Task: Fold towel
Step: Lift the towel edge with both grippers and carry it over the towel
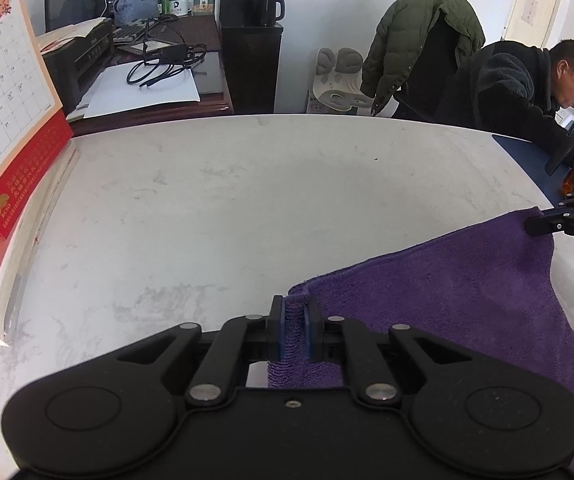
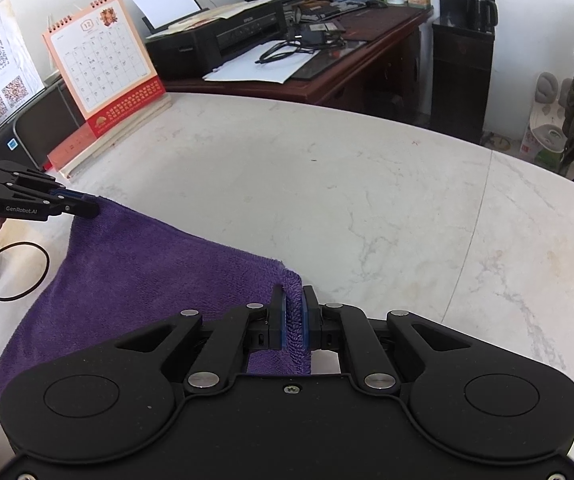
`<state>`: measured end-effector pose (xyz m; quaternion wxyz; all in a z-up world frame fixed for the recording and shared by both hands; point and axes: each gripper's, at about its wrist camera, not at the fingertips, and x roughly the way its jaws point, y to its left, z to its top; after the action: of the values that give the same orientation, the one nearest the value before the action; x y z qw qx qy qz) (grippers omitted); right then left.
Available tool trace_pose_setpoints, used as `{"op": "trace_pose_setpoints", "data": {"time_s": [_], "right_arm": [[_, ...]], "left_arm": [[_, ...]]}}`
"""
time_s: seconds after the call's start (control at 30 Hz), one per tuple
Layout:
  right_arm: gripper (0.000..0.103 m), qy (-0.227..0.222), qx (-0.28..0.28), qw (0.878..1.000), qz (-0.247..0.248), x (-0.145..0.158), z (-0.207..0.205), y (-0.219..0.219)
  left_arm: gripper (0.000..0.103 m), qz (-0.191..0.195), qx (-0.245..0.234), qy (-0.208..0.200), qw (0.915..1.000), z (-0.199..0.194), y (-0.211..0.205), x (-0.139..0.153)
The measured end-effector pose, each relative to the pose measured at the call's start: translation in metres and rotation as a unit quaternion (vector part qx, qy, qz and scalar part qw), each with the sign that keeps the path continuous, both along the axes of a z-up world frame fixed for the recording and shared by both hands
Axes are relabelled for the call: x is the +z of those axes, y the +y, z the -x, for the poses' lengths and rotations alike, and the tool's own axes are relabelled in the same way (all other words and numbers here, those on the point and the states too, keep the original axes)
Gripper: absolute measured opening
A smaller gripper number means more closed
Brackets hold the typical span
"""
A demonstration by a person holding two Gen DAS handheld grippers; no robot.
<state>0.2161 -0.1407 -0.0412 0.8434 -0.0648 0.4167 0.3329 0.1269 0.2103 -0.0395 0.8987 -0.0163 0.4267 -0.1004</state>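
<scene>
L wrist: left gripper (image 1: 295, 332) jaws clamp towel (image 1: 467, 304) | right gripper (image 2: 295, 320) same, corners hidden

The towel (image 1: 467, 304) is seen as soft purple cloth with a looped, matt pile and a stitched hem. The table (image 2: 367, 208) is seen as smooth white stone, faintly veined, with a dull sheen. The left gripper (image 1: 295, 332) and right gripper (image 2: 294, 320) are made of matt black plastic, with bright metal pins and blue pads. The calendar (image 2: 103, 60) is printed on paper.
</scene>
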Motion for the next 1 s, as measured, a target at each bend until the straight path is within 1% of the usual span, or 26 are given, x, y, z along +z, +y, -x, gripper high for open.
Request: {"op": "trace_pose_setpoints", "data": {"time_s": [0.33,0.77,1.0], "right_arm": [[0.007,-0.011,0.002,1.000,-0.008,0.014,0.034,-0.006],[0.007,-0.022,-0.015,0.999,-0.027,0.026,0.080,-0.015],[0.007,-0.029,-0.012,0.999,-0.029,0.030,0.098,-0.017]], "left_arm": [[0.008,0.019,0.012,-0.024,0.9995,0.039,0.005,0.011],[0.008,0.026,0.016,-0.055,0.9980,0.082,0.003,0.021],[0.008,0.029,0.023,-0.066,0.9972,0.105,0.004,0.019]]}}
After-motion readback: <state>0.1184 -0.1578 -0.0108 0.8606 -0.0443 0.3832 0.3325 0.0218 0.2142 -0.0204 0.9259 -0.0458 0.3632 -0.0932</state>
